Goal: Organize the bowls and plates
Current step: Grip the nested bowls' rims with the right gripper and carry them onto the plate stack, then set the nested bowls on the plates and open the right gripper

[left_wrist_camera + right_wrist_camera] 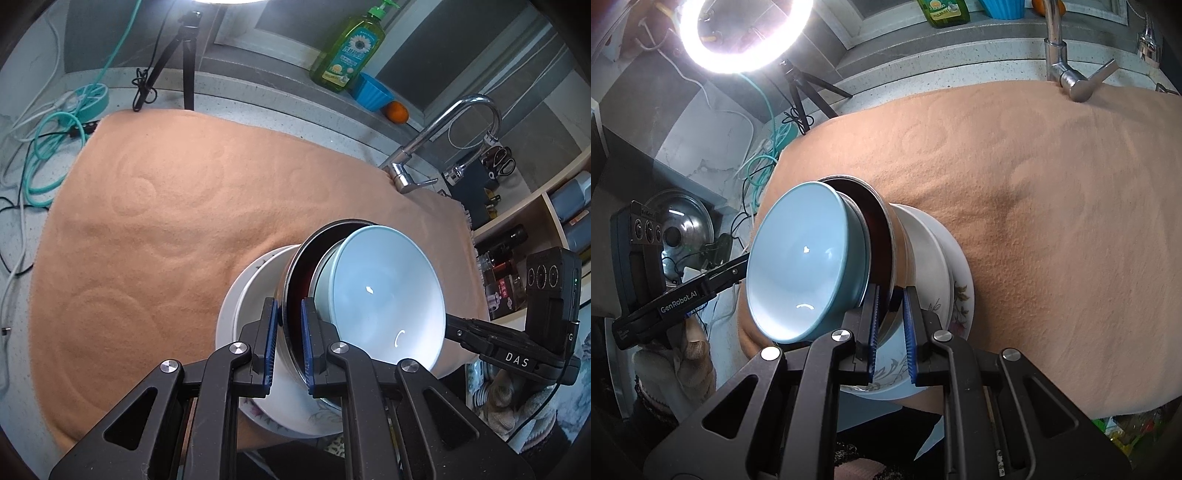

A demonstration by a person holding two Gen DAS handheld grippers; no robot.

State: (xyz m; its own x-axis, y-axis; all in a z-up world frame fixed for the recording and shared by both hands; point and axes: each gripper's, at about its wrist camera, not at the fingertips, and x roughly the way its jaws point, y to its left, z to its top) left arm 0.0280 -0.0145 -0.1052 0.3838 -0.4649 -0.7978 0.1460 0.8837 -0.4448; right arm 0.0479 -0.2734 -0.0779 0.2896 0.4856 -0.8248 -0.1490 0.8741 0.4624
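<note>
A light blue bowl [384, 295] [798, 269] sits nested in a steel bowl [291, 273] [897, 236] with a dark red inside. Under them are a white bowl [251, 295] [927, 251] and a floral plate [258, 413] [960, 291], on an orange cloth [166, 221] [1052, 221] near its front edge. My left gripper [289, 308] is shut on the steel bowl's rim on one side. My right gripper [892, 295] is shut on the same rim on the opposite side. Whether the steel bowl rests in the white bowl or hangs just above it is unclear.
A faucet [436, 133] [1056, 48] stands at the cloth's far edge. On the ledge behind are a green soap bottle [347, 51], a blue cup [371, 92] and an orange [397, 112]. A tripod [188, 55], ring light [742, 33] and cables [48, 147] are at the left.
</note>
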